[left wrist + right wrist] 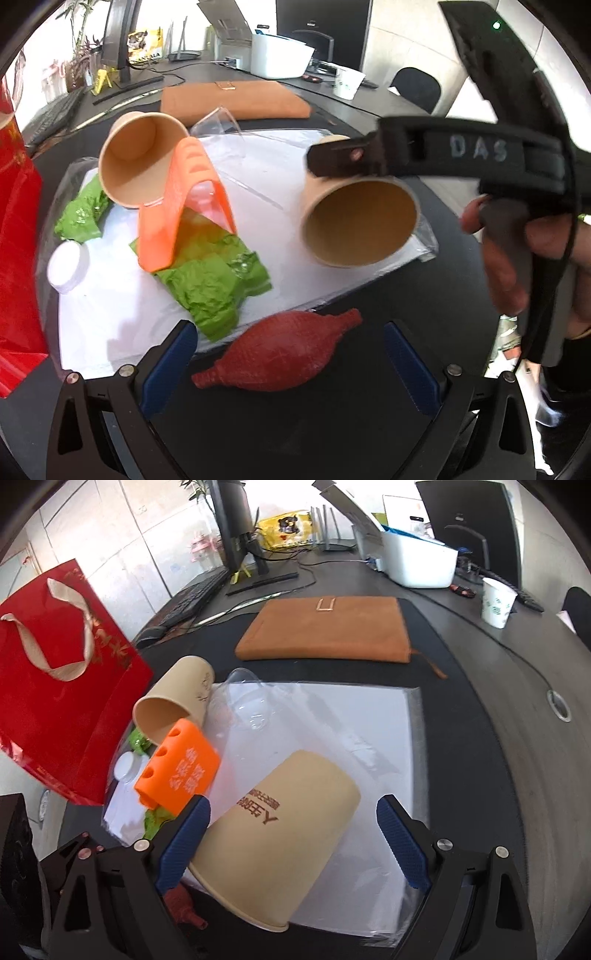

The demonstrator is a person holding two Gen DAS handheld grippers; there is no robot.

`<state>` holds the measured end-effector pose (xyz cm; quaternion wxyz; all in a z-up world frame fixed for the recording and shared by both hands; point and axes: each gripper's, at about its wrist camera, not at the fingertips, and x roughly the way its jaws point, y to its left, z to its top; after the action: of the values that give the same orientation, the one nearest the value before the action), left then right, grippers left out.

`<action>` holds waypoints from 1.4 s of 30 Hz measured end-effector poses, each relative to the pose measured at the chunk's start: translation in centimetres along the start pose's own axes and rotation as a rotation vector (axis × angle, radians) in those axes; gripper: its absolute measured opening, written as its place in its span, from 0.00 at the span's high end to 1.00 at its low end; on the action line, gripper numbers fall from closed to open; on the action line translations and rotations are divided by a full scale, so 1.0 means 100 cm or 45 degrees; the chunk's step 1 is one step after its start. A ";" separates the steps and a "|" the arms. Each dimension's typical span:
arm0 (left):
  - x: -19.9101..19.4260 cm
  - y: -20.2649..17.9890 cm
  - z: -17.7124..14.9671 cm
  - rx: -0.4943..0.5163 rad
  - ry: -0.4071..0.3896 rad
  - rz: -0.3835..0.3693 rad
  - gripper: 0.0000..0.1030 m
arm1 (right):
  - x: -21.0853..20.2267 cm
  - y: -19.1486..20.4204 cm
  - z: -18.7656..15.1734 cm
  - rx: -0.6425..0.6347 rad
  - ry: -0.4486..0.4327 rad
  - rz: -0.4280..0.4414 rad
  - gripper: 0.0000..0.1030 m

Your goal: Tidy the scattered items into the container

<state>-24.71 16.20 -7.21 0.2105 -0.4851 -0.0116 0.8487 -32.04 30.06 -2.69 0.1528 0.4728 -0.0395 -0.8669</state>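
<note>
My right gripper (pixel 293 801) is open and straddles a tan paper cup (pixel 273 842) that lies on its side on a white sheet (pixel 351 731). Its left pad is against the cup's side and its right pad stands apart. My left gripper (pixel 288 328) is open, low over a red mesh bulb (pixel 280 354) on the dark table. The same cup (pixel 360 218) shows its open mouth in the left wrist view. A second tan cup (pixel 142 158) leans on an orange holder (pixel 184 206). Green crumpled wrappers (pixel 214 284) and a white cap (pixel 68 266) lie nearby. A red gift bag (pixel 62 672) stands at the left.
A clear plastic cup (pixel 247 698) lies behind the orange holder. A brown suede case (pixel 325 627) sits beyond the sheet, with a keyboard (pixel 192 598), a monitor, a white bin (pixel 417 561) and a white paper cup (pixel 496 602) further back. A hand (pixel 517 251) holds the right tool.
</note>
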 end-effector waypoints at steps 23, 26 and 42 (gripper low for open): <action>0.007 -0.018 -0.003 0.050 0.031 -0.026 0.17 | 0.015 0.027 -0.004 -0.017 0.070 -0.020 0.08; 0.008 -0.016 -0.002 0.031 0.023 -0.041 0.16 | 0.022 0.032 -0.004 -0.025 0.082 -0.039 0.08; 0.004 -0.004 0.000 -0.021 0.006 -0.006 0.58 | -0.001 -0.009 -0.019 0.050 0.060 -0.050 0.32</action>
<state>-24.81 16.69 -7.46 0.2085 -0.4889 -0.0190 0.8469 -30.60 31.06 -3.89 0.1275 0.4967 -0.0437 -0.8574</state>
